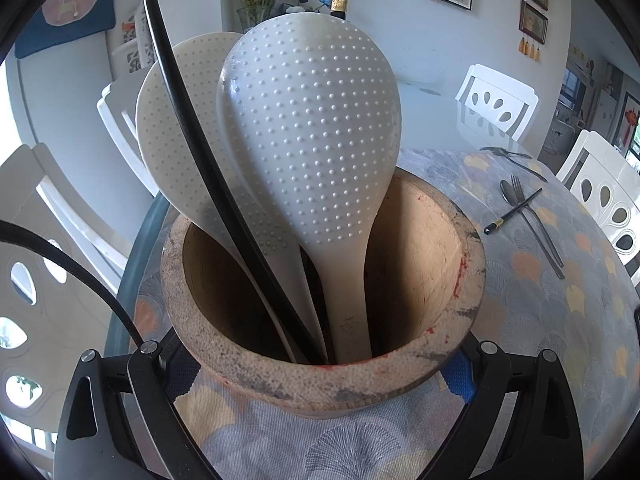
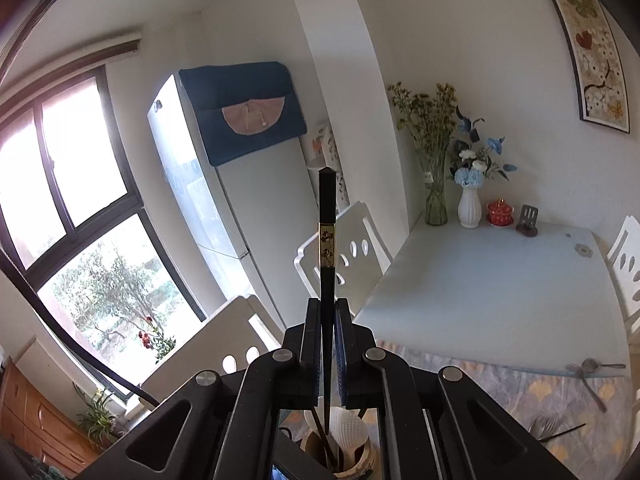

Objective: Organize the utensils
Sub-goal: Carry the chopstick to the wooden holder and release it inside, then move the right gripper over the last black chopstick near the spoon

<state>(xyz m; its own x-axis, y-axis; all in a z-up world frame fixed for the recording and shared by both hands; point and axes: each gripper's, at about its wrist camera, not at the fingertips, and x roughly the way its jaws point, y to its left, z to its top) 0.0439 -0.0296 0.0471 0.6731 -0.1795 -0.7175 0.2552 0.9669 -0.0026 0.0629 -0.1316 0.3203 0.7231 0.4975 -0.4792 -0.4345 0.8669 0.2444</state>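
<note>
Black chopstick (image 2: 326, 264) pinched upright in closed right claw (image 2: 329, 322), tip over pot (image 2: 340, 458) below. Pot (image 1: 320, 384) braced between left claw (image 1: 320, 376) pads, two white rice paddles (image 1: 312, 128) inside. Beyond right finger on bench (image 1: 560, 320): fork (image 1: 536, 224), spoon, loose chopstick (image 1: 514, 210).

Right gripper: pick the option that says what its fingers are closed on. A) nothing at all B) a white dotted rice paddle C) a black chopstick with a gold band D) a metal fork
C: in the right wrist view the right gripper is shut on the black chopstick, which stands upright between its fingers above the clay pot holding the white rice paddles.
</note>
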